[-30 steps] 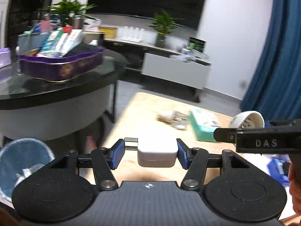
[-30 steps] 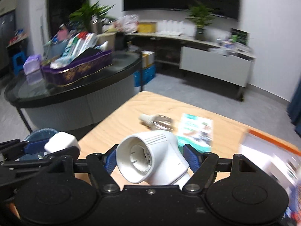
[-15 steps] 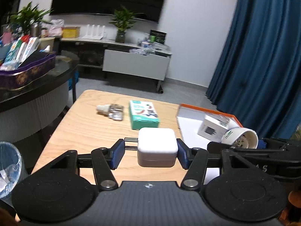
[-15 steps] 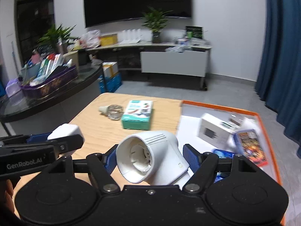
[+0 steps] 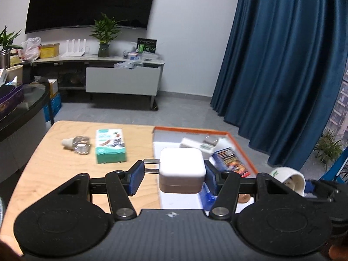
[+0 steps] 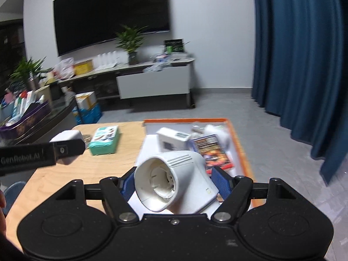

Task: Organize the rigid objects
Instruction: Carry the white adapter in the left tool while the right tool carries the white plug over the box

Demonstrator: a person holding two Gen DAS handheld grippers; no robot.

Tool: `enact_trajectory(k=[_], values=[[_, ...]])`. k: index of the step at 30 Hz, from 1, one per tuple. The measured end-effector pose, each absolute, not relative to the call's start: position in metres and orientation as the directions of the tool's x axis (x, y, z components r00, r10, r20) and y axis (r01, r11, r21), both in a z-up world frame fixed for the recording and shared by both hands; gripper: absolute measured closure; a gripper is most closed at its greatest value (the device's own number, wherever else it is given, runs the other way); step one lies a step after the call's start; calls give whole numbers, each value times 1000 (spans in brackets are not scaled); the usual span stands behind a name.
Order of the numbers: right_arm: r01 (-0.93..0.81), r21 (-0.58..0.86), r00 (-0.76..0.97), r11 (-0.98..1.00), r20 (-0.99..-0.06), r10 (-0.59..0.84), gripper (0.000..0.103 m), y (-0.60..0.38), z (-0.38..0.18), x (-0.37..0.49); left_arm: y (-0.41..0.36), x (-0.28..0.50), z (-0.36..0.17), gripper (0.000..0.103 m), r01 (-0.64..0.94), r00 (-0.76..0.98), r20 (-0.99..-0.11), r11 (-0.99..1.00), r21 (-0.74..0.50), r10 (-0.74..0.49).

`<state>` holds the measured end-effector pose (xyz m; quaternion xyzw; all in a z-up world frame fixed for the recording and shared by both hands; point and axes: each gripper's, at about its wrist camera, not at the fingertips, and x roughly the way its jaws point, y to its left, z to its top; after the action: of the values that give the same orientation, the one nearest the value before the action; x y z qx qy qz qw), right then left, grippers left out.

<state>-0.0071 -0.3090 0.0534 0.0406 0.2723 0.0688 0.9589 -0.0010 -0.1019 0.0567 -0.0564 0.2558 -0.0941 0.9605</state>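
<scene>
My left gripper [image 5: 174, 177] is shut on a white square plug adapter [image 5: 182, 169], its prongs pointing left, held above the near left edge of the orange-rimmed white tray [image 5: 191, 129]. My right gripper [image 6: 173, 183] is shut on a white funnel-mouthed plastic device [image 6: 174, 182], held above the tray's [image 6: 239, 143] near end. The tray holds a white box [image 6: 173, 139], a colourful flat pack [image 6: 208, 152] and other small items. The right gripper's device shows at the right of the left wrist view [image 5: 289, 179]; the left gripper and adapter show at the left of the right wrist view [image 6: 67, 137].
On the wooden table [image 5: 65, 169] lie a teal box [image 5: 109, 145] and a small clear bottle with a cream cap [image 5: 77, 144]. A dark glass table with a purple basket [image 6: 24, 117] stands to the left. Blue curtains [image 5: 282, 65] hang at the right.
Both grippers have swung right, from over the table's left part towards the tray, each still holding its object. The tray now lies straight ahead in both views.
</scene>
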Motion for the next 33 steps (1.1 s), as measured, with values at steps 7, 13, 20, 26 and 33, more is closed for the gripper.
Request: enact_trajectory(k=[7,13,20,26,33], values=[[-56,148,857,987,-501,124,16,-336,47,-17,-123,-10,46,44,170,850,-483,978,-125,-209],[-50,161,857,986,-500,125,16,-343,45,-19,-127,-11,39,44,166,839,-504,978,-123,-206],[-52,162,848,985,-514,129,16,-344,44,-18,-129,-13,36,44,173,830,-516,977,-121,-211],[-51,154,841,987,-526,125,16,-342,44,-10,-130,-14,32,44,173,827,-522,977,-122,-212],[-50,148,836,988,-535,123,16,-340,39,-5,-131,-12,30,44,179,819,-530,976,-125,-218]])
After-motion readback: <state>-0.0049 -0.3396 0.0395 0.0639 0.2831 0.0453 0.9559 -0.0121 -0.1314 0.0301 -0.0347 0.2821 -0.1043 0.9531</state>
